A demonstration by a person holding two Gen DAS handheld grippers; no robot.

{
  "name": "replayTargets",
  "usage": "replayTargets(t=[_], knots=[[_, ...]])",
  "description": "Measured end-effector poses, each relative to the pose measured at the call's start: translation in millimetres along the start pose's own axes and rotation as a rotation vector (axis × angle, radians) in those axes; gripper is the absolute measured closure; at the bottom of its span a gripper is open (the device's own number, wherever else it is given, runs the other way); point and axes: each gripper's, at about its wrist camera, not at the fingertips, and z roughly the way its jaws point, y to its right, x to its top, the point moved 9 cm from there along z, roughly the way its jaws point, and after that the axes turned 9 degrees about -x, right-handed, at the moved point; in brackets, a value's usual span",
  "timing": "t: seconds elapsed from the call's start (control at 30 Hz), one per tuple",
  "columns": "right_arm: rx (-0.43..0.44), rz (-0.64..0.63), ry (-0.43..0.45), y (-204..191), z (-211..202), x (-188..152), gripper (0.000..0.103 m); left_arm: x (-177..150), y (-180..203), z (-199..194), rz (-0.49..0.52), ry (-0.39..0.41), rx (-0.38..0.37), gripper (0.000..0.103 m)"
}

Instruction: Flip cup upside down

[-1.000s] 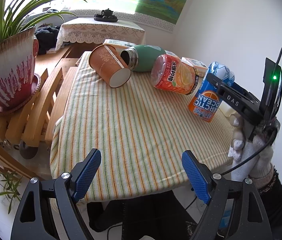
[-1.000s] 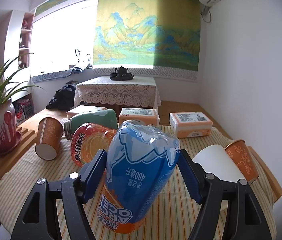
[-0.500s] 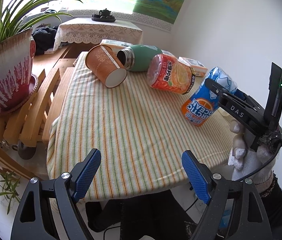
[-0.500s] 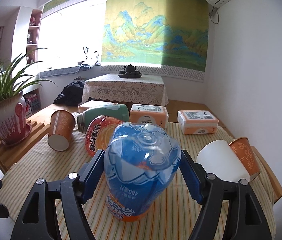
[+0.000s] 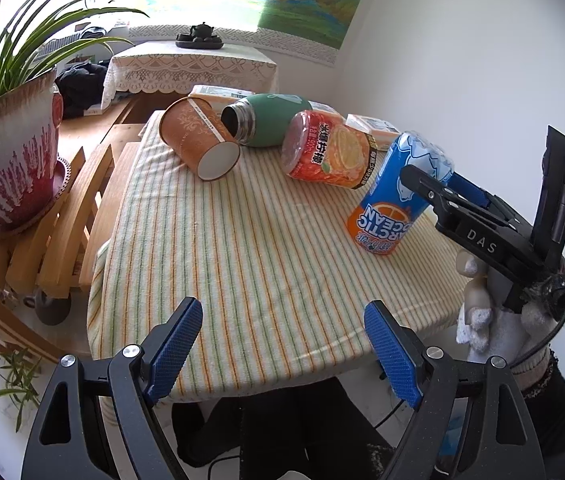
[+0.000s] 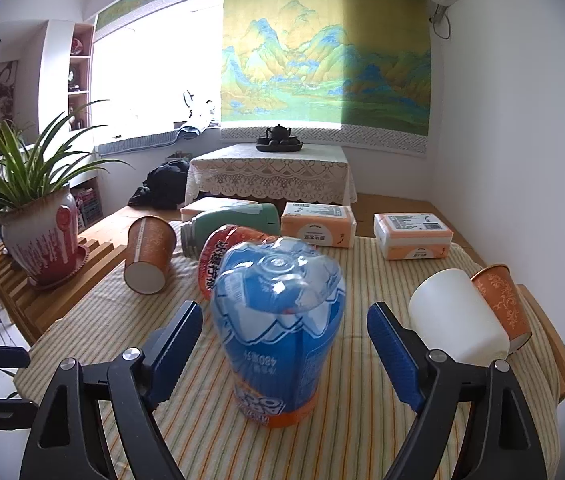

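On the striped table [image 6: 362,432], the blue cup [image 6: 278,332] is set upside down between the wide-open fingers of the right gripper [image 6: 284,344]; release looks done, so retreat is called for. Left gripper [image 5: 282,344] is held wide, empty.

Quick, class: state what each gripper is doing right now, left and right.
Left gripper: open, holding nothing, over the near table edge.
Right gripper: open, jaws apart on either side of the upside-down blue cup, not gripping it.
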Motion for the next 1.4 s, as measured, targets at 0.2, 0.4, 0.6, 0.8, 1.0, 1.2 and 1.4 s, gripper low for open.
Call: replayTargets(t=[0.2, 0.4, 0.6, 0.8, 1.0, 1.2, 1.4], knots=[[0.009, 0.027, 0.009, 4.7, -14.8, 0.2, 0.019, 4.8, 8.5, -3.5, 0.026, 0.022, 0.021, 0.017], [0.002, 0.071, 0.014, 18.0, -34.0, -0.7, 0.019, 16.9, 25.9, -7.3, 0.085, 0.087, 0.07, 0.017], [-0.027, 0.095, 0.02, 37.0, -54.5, -4.7, 0.019, 32.5, 49.0, -2.1, 0.153, 0.166, 0.112, 0.015], [-0.068, 0.124, 0.026, 58.5, -70.7, -9.7, 0.018, 46.0, 70.6, 2.6, 0.218, 0.252, 0.159, 0.012], [-0.118, 0.155, 0.033, 80.4, -79.3, -16.9, 0.015, 56.2, 83.7, 5.2, 0.243, 0.337, 0.203, 0.007], [-0.165, 0.177, 0.046, 95.5, -83.3, -22.8, 0.01, 53.8, 81.8, 7.0, 0.218, 0.368, 0.228, 0.004], [-0.192, 0.173, 0.055, 98.7, -85.7, -29.4, 0.008, 42.6, 73.2, 7.1, 0.19, 0.37, 0.254, 0.003]])
